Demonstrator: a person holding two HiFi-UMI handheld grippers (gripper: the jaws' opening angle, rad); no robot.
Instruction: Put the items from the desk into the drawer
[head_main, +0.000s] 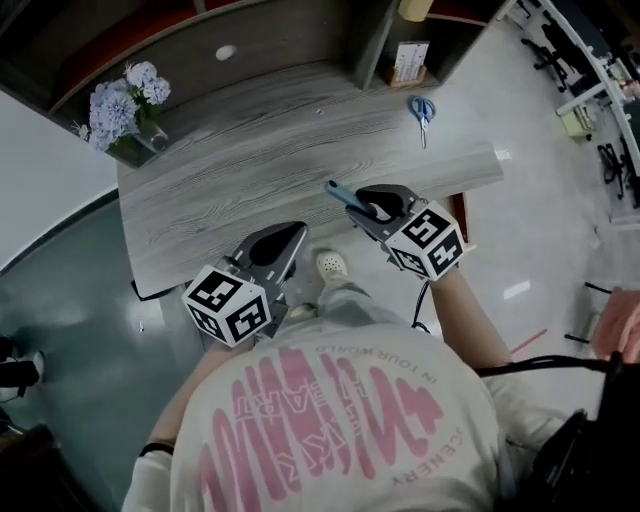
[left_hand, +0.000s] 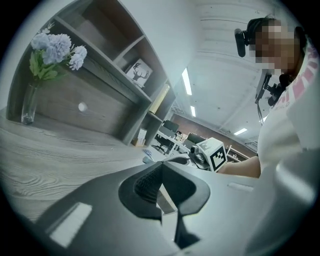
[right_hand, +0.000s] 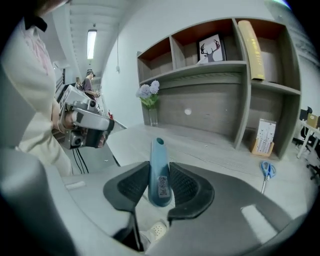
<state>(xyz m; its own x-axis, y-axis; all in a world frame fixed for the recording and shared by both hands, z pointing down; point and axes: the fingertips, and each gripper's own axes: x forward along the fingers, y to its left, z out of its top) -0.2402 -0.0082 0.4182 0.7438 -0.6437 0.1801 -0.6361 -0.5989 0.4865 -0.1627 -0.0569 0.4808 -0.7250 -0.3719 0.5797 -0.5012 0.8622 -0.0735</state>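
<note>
While the blue tube (right_hand: 158, 150) is off the surface (head_main: 260, 160), I judge the step in hand to be the carry to the drawer.

1. Surface: the long grey top fills the area ahead. The drawer shows in no view, so I must find it before I lower anything.
2. Right gripper (right_hand: 159, 167): its fingers (right_hand: 184, 186) are clamped on the lower half of the blue tube. The tube stands upright between the pads and its open end projects beyond them, above the front edge of the surface.
3. Handling: the tube is smooth and slim and could probably slip or pivot. I would hold the grip pressure steady, avoid sudden wrist turns and release only once the tube lies inside the drawer.
4. Left gripper (left_hand: 160, 170): its fingers (left_hand: 145, 185) are together with nothing between them. It sits at the near edge, left of the right gripper, and is free to pull the drawer.

Surroundings:
- The shelf unit (right_hand: 210, 66) stands along the back, well apart from both grippers.
- The flowers (head_main: 125, 100) stand in a vase at the far left corner.
- A card stand (head_main: 410, 62) sits at the foot of the shelf unit.
- The scissors (head_main: 422, 108) lie flat near the card stand, not yet collected.

Nothing lies between the grippers and the front edge. The only obstruction I expect is my own body, which stands close to that edge.
</note>
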